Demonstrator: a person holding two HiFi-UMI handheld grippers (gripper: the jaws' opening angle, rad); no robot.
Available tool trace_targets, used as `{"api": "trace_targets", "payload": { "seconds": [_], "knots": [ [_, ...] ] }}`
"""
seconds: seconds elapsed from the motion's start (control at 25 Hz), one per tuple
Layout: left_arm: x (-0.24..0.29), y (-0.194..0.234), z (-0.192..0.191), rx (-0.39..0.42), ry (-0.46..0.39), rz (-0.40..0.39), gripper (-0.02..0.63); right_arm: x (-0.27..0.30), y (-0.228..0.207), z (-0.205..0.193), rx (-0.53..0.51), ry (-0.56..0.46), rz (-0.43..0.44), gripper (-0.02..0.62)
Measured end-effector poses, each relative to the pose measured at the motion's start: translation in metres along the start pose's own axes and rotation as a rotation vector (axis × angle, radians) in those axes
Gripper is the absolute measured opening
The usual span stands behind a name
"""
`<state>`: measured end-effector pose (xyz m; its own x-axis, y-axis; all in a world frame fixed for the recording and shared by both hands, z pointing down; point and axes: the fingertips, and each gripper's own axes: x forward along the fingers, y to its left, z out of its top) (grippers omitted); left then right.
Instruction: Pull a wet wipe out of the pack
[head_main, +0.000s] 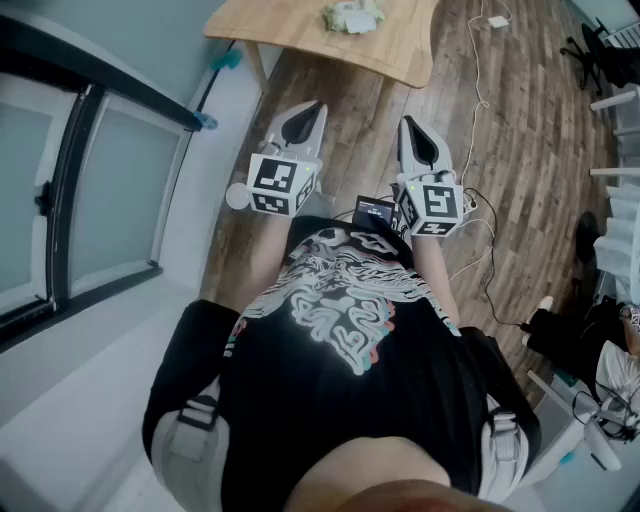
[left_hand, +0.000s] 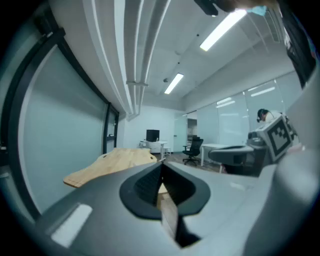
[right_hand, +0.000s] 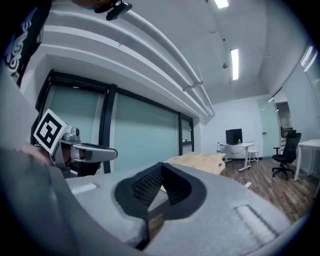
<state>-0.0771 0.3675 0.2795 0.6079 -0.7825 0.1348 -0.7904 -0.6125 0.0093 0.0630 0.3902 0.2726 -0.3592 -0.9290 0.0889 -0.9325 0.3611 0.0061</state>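
The wet wipe pack (head_main: 352, 16), pale green and white, lies on a wooden table (head_main: 300, 35) at the top of the head view, well ahead of both grippers. My left gripper (head_main: 311, 108) and right gripper (head_main: 407, 124) are held side by side in front of a person's chest, over the wood floor, pointing toward the table. Both have their jaws together with nothing between them. In the left gripper view the left gripper (left_hand: 161, 168) is shut, with the table (left_hand: 112, 162) far beyond it. The right gripper (right_hand: 161, 167) is likewise shut, and the table (right_hand: 200, 161) stands in the distance.
A glass partition with a black frame (head_main: 70, 200) runs along the left. Cables (head_main: 482, 90) trail over the floor at right, near chairs (head_main: 600, 50) and a white desk (head_main: 590, 420). Distant office chairs (left_hand: 192, 150) and desks stand at the room's far end.
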Motion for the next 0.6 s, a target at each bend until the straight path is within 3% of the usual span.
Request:
{"api": "trace_targets", "payload": {
  "seconds": [0.6],
  "knots": [
    [0.0000, -0.0023, -0.0006, 0.004, 0.002, 0.042, -0.014, -0.0070, -0.0066, 0.0013, -0.015, -0.020, 0.012, -0.002]
  ]
}}
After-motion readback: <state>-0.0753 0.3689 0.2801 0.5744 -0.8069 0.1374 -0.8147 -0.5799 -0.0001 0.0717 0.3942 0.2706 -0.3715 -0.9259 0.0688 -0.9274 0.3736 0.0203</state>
